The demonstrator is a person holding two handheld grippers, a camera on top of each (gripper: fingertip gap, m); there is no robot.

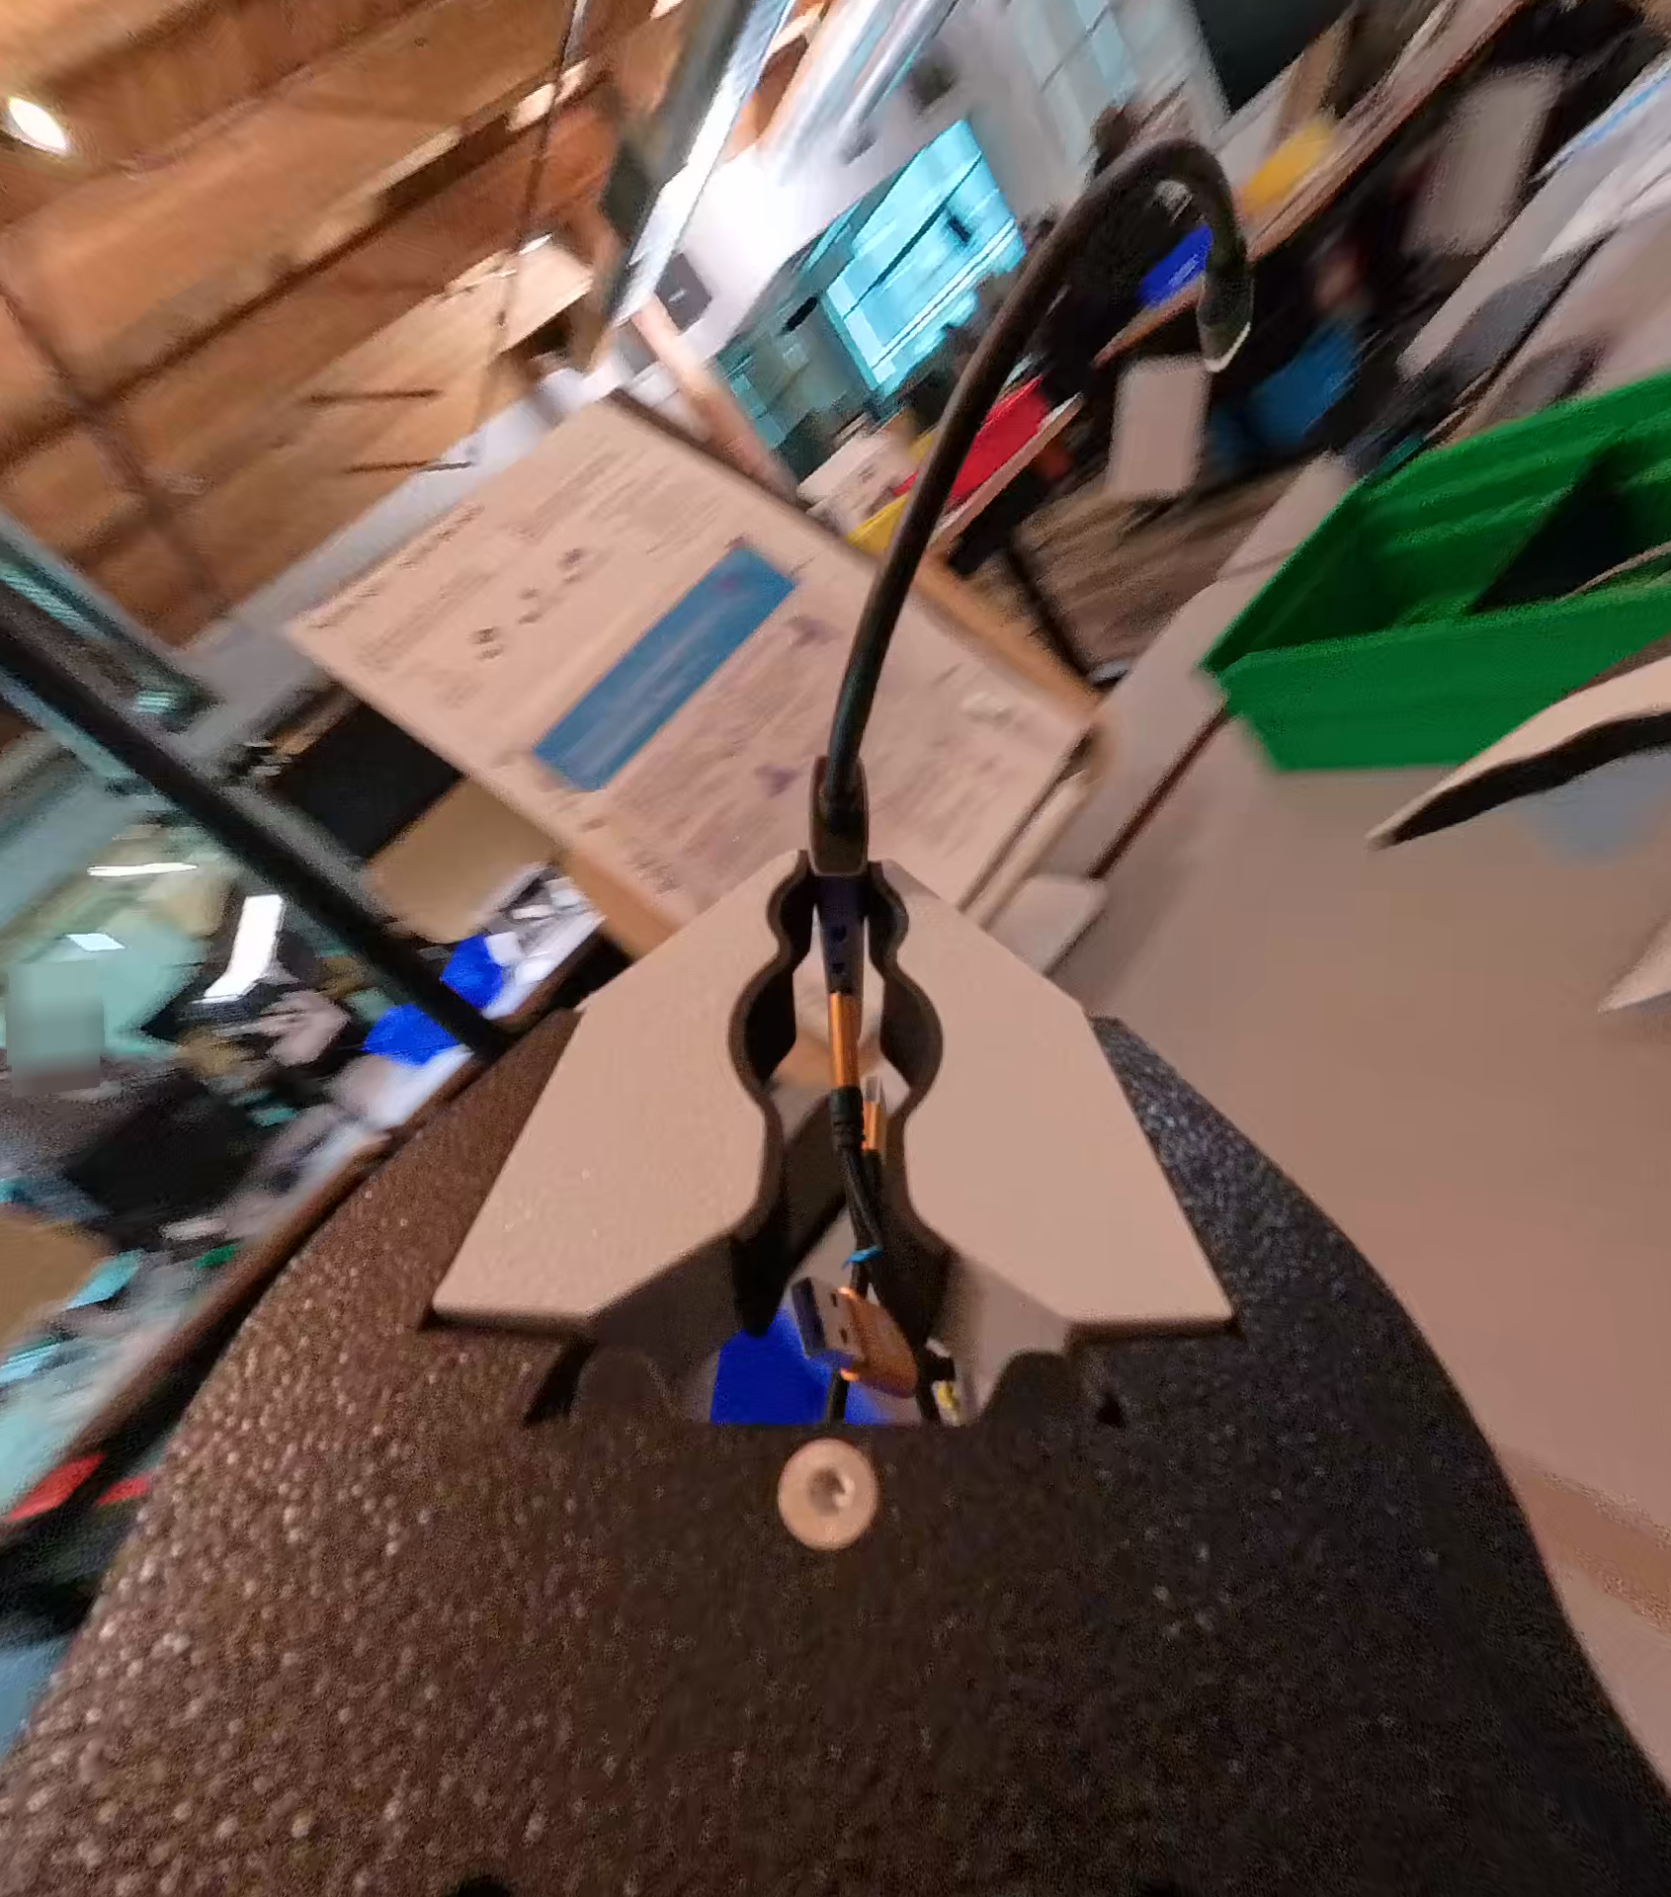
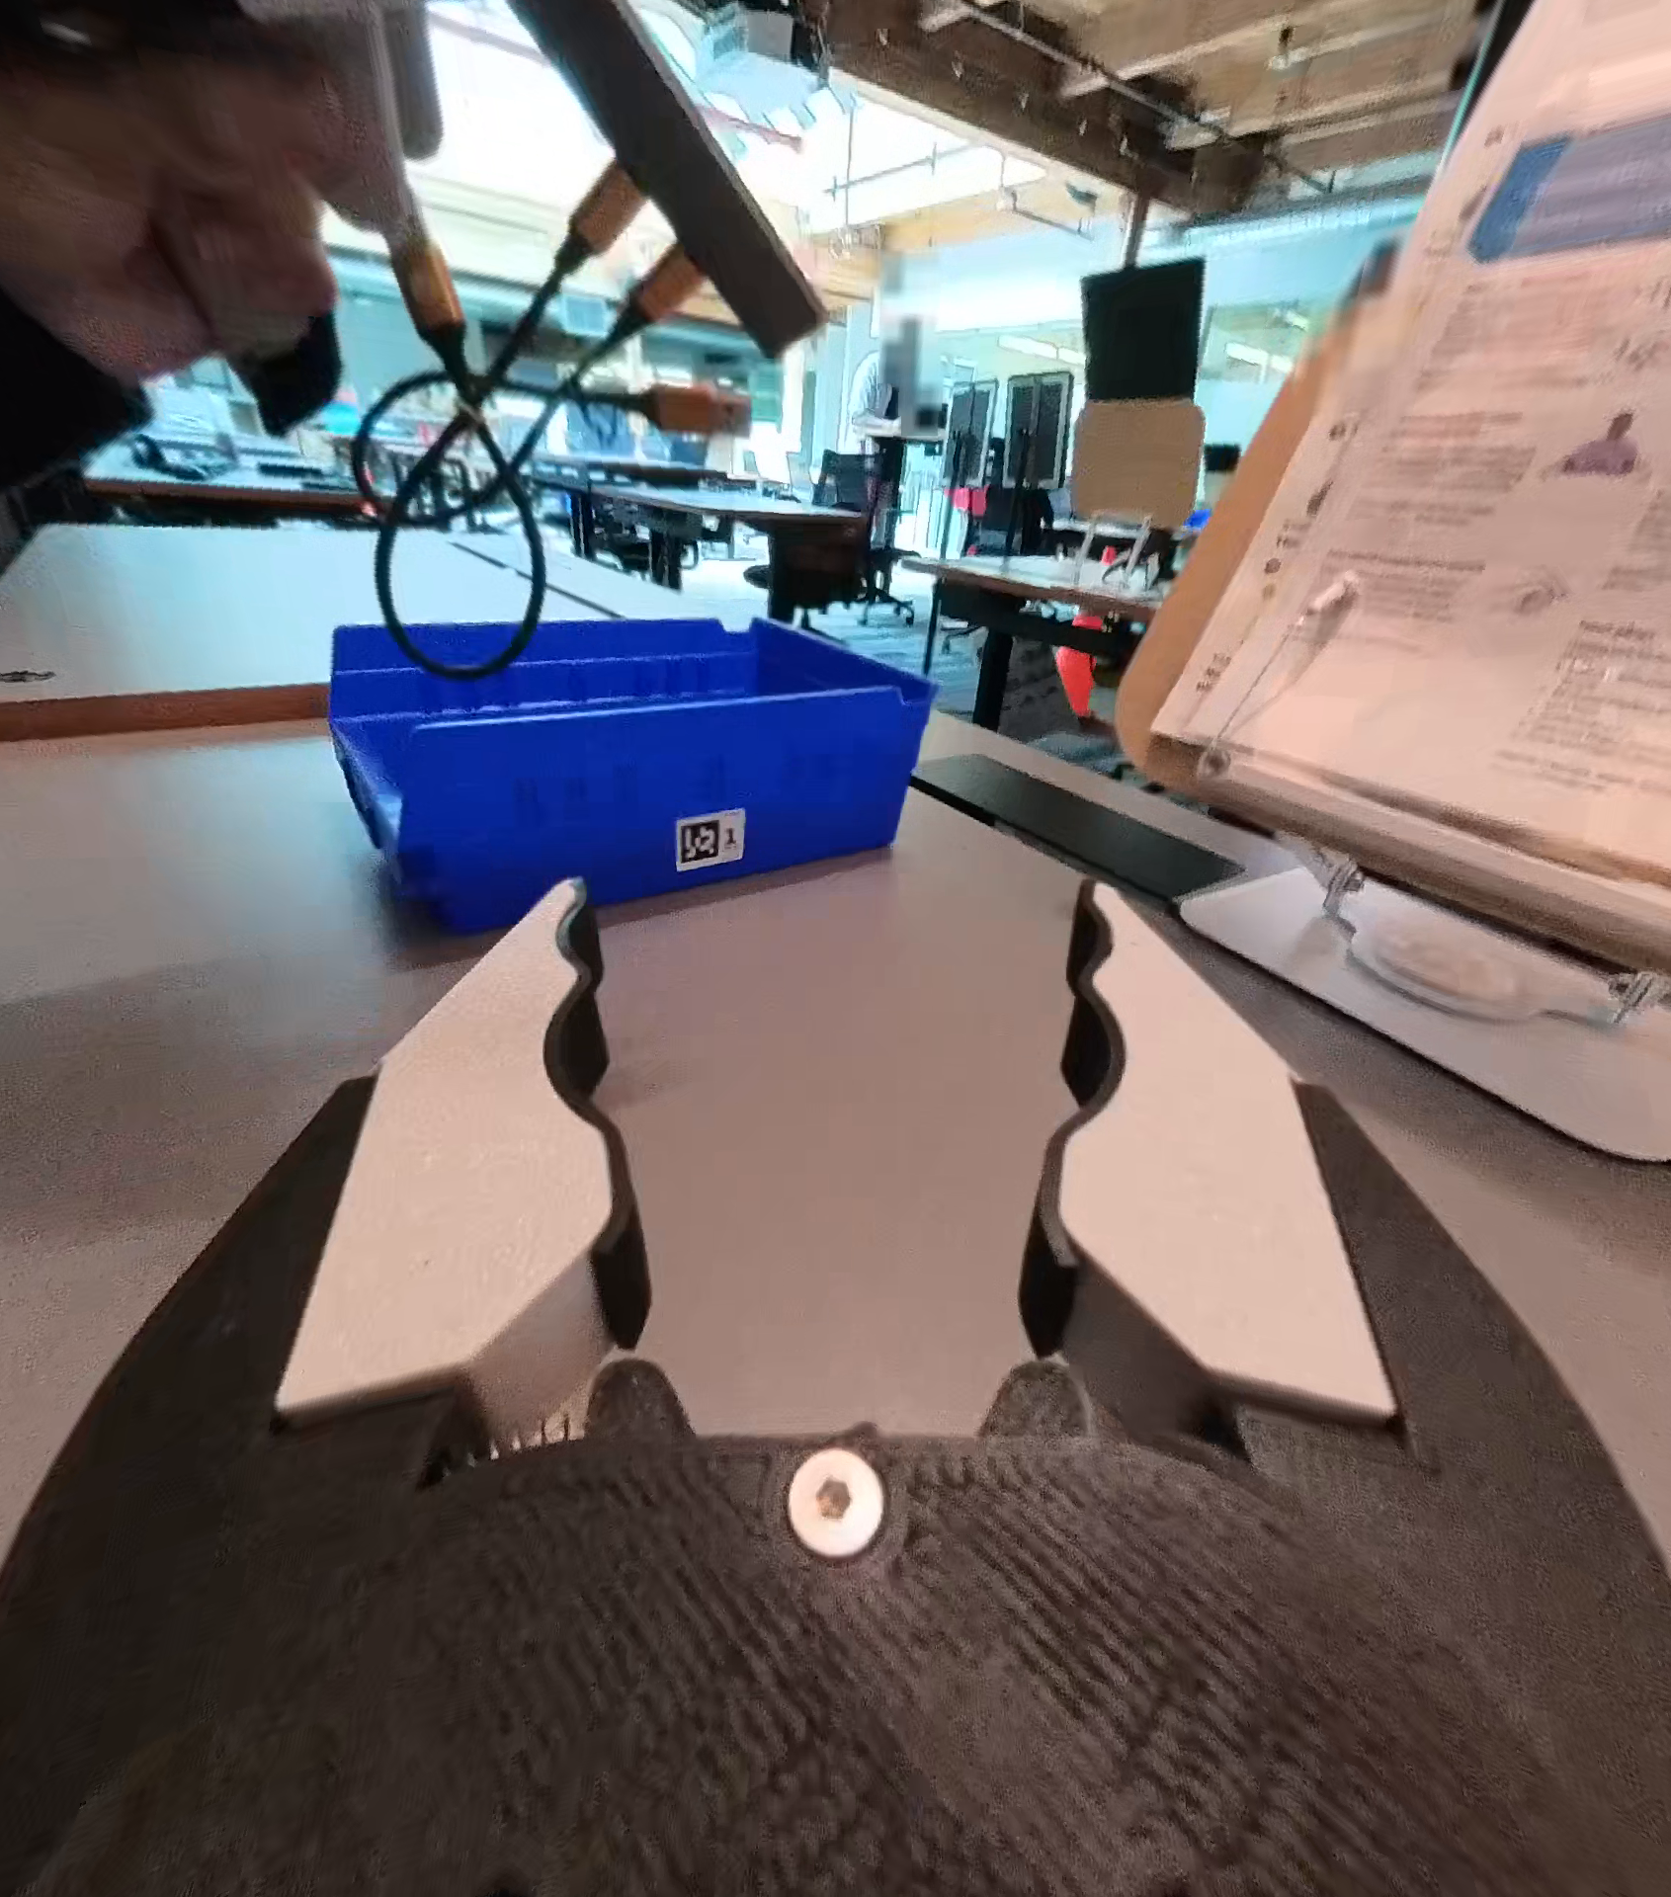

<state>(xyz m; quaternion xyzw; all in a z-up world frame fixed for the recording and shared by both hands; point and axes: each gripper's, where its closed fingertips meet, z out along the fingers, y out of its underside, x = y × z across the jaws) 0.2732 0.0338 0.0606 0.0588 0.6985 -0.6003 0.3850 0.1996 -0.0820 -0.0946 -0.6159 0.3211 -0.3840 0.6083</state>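
My left gripper (image 1: 839, 885) is shut on a black cable (image 1: 874, 616) with gold-coloured connectors (image 1: 874, 1326). The cable arcs up beyond the fingertips, and its other ends hang behind the jaws over a blue bin (image 1: 769, 1378). In the right wrist view a hand (image 2: 143, 205) holds that gripper at top left. One of its fingers (image 2: 697, 195) shows, and the cable bundle (image 2: 461, 575) dangles in loops just above the blue bin (image 2: 626, 780). My right gripper (image 2: 831, 914) is open and empty, low over the grey table (image 2: 194, 975), a short way in front of the bin.
A document stand (image 2: 1529, 513) with printed pages stands at the right on a white base (image 2: 1426, 1016), with a flat black strip (image 2: 1067, 831) next to it. The stand also shows in the left wrist view (image 1: 708, 698). A green bin (image 1: 1488, 575) sits at the right there. Desks and chairs fill the background.
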